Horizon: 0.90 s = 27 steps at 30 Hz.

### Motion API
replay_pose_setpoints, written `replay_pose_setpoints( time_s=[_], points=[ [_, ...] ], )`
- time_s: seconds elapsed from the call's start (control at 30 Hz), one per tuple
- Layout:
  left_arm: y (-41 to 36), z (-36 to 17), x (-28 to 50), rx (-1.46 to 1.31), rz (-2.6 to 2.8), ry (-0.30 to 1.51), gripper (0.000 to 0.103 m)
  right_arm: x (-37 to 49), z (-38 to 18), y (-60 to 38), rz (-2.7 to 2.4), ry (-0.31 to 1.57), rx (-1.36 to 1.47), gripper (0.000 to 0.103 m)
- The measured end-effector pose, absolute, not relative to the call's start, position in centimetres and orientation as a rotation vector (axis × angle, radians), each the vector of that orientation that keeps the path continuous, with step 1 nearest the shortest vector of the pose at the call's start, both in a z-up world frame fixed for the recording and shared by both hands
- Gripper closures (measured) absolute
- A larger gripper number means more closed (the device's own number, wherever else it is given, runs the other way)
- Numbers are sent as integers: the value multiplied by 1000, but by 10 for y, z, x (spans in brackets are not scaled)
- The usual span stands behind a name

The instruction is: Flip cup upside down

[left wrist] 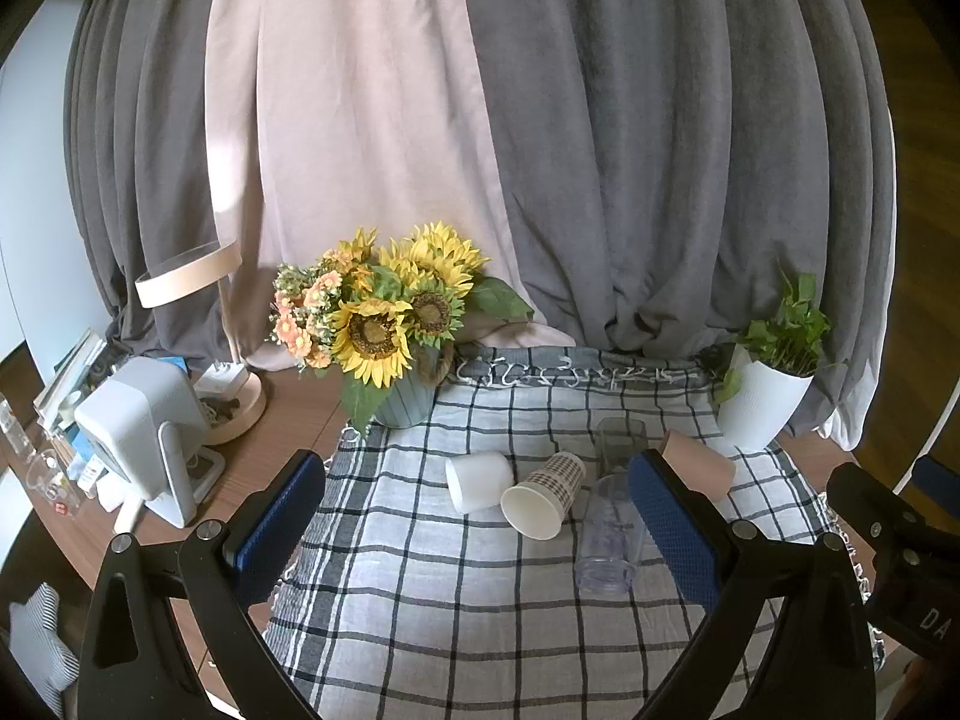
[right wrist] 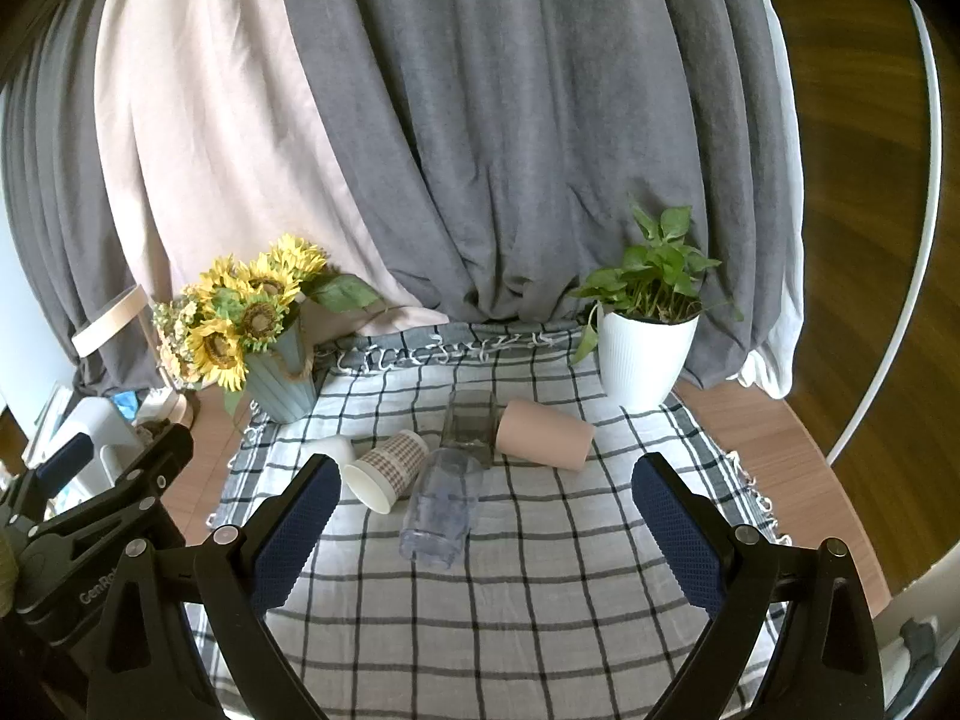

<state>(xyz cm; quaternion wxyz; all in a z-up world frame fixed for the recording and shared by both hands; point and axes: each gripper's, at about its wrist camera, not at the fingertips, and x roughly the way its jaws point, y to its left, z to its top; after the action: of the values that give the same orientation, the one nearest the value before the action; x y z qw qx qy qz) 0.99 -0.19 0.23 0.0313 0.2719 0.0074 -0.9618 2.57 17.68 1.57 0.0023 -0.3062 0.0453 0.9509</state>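
A blue-grey vase (right wrist: 282,384) holds sunflowers (right wrist: 249,306); a white pot (right wrist: 645,360) holds a leafy plant (right wrist: 657,276). Five empty cups cluster mid-cloth (right wrist: 540,600): white cup (left wrist: 477,480), checked paper cup (right wrist: 387,468), clear cup (right wrist: 444,504) and pink cup (right wrist: 543,429) lie sideways, one clear glass (right wrist: 471,420) stands. Left gripper (left wrist: 480,516) and right gripper (right wrist: 483,528) fingers gape wide, holding nothing.
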Motion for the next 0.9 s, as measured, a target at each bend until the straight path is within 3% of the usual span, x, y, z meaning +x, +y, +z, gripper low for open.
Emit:
replay_pose_setpoints(
  time_s=[0.9],
  points=[
    [5,3,1,844,-2950,12,0,16,14,180,2977,143,-970,5]
  ],
)
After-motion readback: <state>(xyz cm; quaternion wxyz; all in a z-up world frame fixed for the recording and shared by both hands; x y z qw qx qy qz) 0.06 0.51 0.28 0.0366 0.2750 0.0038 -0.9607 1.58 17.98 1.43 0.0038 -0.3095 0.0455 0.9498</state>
